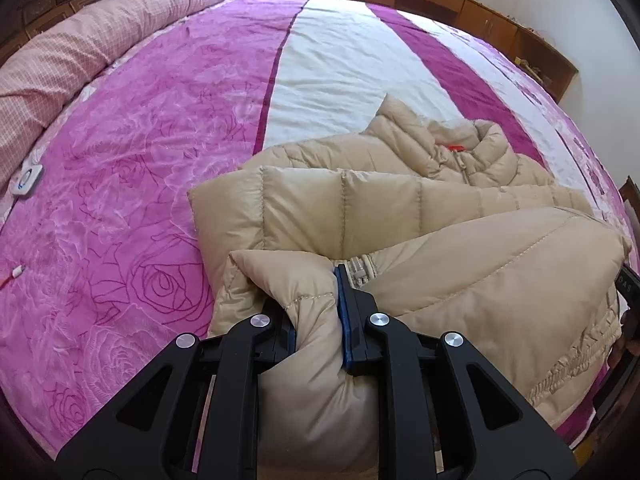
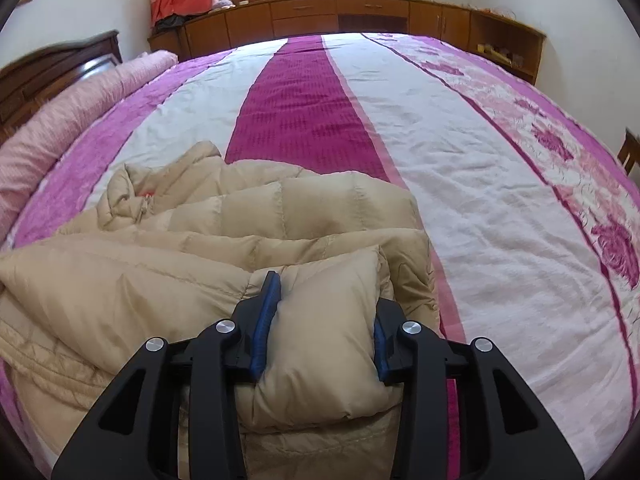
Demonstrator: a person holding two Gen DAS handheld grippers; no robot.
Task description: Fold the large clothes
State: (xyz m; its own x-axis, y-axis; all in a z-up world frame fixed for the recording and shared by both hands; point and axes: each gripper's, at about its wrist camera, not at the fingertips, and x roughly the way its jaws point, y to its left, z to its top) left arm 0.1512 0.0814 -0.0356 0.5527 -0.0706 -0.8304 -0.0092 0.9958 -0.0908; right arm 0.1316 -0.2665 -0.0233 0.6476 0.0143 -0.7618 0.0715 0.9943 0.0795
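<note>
A beige quilted down jacket (image 1: 400, 200) lies on the bed, sleeves folded across its front, collar with an orange tag (image 1: 456, 147) at the far end. My left gripper (image 1: 316, 304) is shut on a bunched fold of the jacket's hem next to the zipper. In the right wrist view the jacket (image 2: 240, 216) lies left of centre. My right gripper (image 2: 324, 312) is shut on a thick puffy fold at the jacket's near right corner, jaws held wide by the padding.
The bed is covered by a pink, white and magenta striped spread (image 2: 460, 160). A rolled pink quilt (image 1: 80, 52) lies along the left side. A small white device (image 1: 26, 178) and a cable end (image 1: 16, 272) lie at left. Wooden cabinets (image 2: 320, 12) line the far wall.
</note>
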